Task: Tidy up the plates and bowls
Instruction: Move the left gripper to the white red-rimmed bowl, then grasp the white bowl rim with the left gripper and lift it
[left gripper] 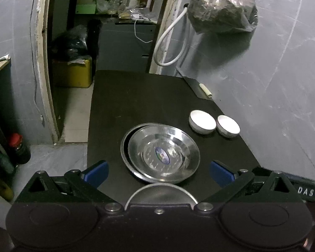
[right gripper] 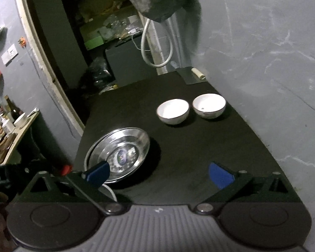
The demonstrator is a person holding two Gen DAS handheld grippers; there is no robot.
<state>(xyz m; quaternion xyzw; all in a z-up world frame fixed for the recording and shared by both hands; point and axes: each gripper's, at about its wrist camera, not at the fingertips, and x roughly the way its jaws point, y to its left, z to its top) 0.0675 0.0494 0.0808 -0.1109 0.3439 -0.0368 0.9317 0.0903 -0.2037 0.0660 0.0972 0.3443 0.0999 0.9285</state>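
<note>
Both the left gripper [left gripper: 159, 173] and right gripper [right gripper: 159, 174] hang released, empty. The stacked steel plates [left gripper: 162, 154] look light, stiff, slippery; pinch the rim. The white bowls [right gripper: 172, 111] seem fragile.

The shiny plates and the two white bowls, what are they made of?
The plates look like polished steel: silvery, mirror-like, catching bright glints. The two bowls look like glazed ceramic, perhaps porcelain: smooth, glossy white with a thin dark rim.

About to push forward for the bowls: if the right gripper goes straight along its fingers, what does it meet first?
Probably bare black tabletop. The open right gripper points between the stacked steel plates and the white bowls; depth is uncertain.
</note>
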